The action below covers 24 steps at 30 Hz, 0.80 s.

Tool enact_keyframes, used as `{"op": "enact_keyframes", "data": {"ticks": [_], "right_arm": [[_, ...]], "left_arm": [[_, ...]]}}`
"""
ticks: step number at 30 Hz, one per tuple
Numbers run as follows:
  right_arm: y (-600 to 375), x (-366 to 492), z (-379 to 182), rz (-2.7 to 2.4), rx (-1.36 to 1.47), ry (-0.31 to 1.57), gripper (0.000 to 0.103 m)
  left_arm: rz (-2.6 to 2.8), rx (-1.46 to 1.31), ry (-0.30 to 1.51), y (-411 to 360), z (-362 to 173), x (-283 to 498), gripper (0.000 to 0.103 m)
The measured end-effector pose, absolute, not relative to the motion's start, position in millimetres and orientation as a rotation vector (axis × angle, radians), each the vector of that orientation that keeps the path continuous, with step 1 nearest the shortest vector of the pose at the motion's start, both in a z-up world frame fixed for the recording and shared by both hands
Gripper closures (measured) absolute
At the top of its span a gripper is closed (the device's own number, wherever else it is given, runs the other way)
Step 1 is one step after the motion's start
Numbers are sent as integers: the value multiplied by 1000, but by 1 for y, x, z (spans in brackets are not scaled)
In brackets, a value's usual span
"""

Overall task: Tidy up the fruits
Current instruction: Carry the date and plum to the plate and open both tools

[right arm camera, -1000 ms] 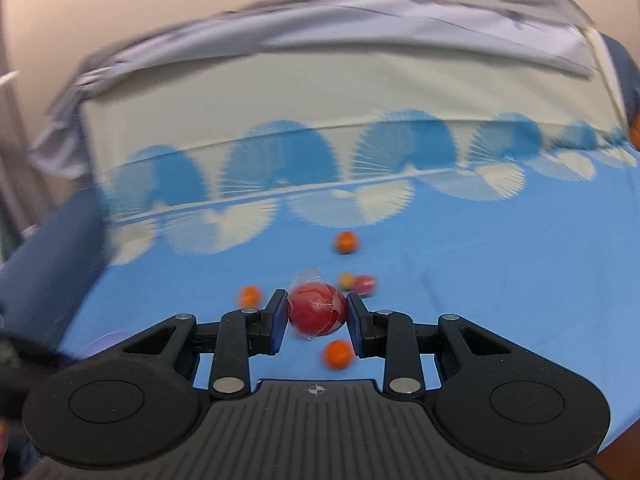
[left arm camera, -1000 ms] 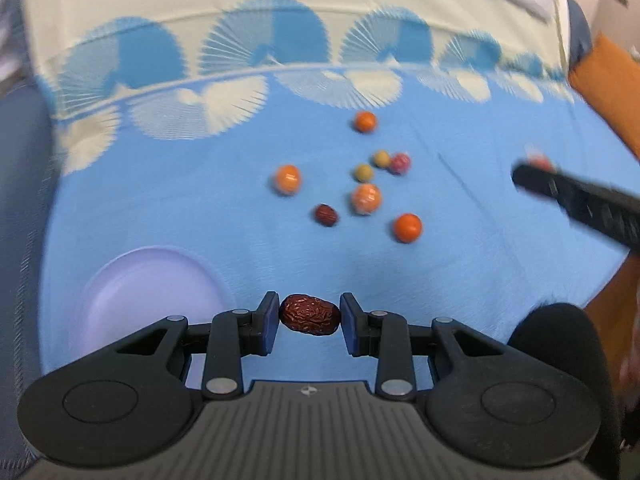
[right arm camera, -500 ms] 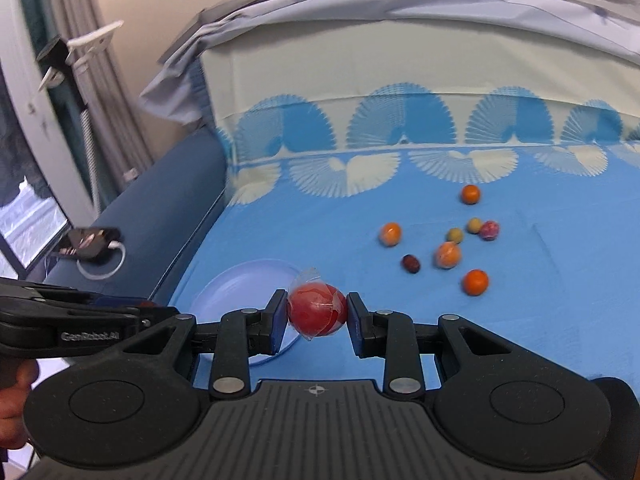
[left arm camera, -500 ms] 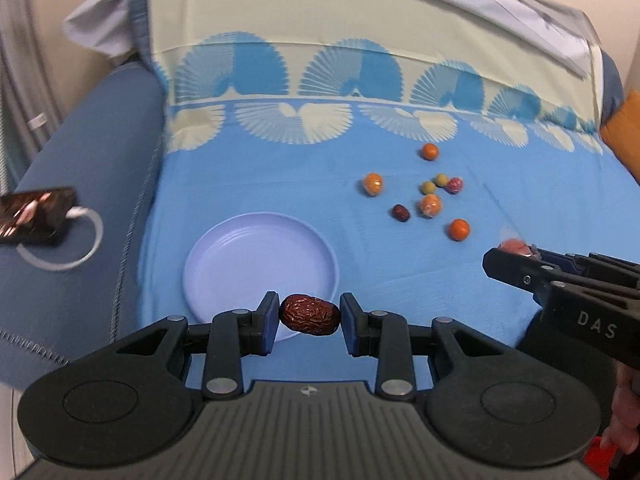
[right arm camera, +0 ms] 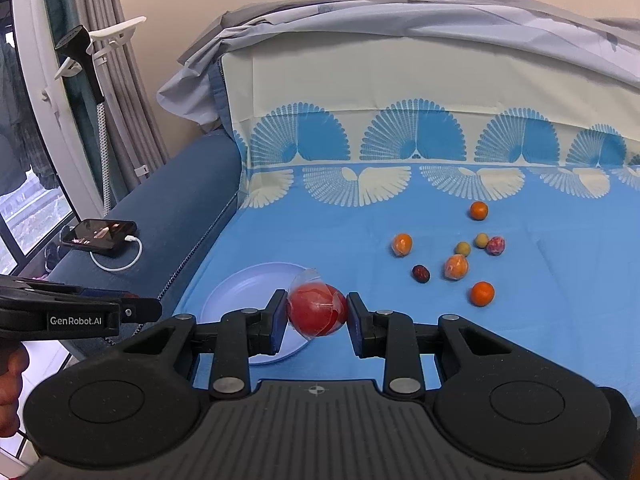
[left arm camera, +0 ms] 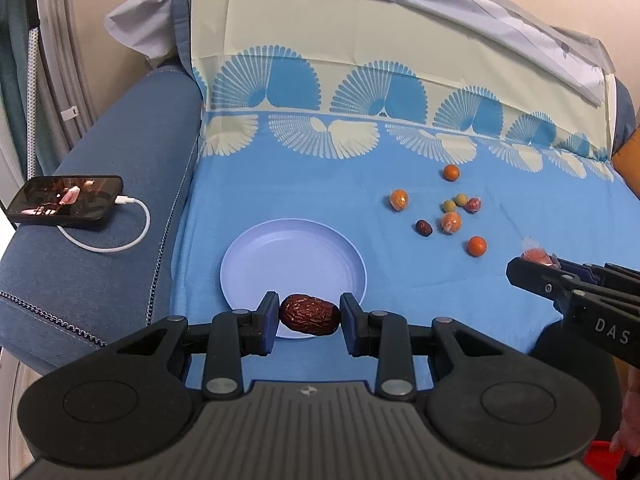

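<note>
The left tool [left arm camera: 309, 316] is narrowly clamped on a wrinkled red jujube [left arm camera: 309, 315], hanging over the 6 o'clock rim of the lilac plate [left arm camera: 280, 256]. The right tool [right arm camera: 317, 316] pinches a plastic-wrapped red fruit [right arm camera: 317, 314] above the plate's 4 o'clock edge. Half a second ago both sat slightly farther from the plate. Eight loose fruits [left arm camera: 448, 212] lie on the blue bedsheet [left arm camera: 320, 192] at 2 o'clock; a charging phone [left arm camera: 66, 200] rests on the sofa arm [left arm camera: 100, 248].
</note>
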State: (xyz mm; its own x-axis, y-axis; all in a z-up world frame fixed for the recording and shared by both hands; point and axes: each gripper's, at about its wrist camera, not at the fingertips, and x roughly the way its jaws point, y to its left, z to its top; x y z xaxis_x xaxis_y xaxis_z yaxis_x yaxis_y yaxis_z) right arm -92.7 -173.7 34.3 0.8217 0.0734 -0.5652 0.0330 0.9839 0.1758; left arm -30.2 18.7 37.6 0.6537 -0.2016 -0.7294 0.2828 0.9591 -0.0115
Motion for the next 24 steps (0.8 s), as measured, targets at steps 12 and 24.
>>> {"op": "enact_keyframes", "data": {"ticks": [12,24], "right_arm": [[-176,-84,29,16,178,629,70],[-167,-36,7,46,157,680,70]], "left_arm": [[-245,85,823,25,34,-17,67],[-233,38,850,30,21,29,67]]}}
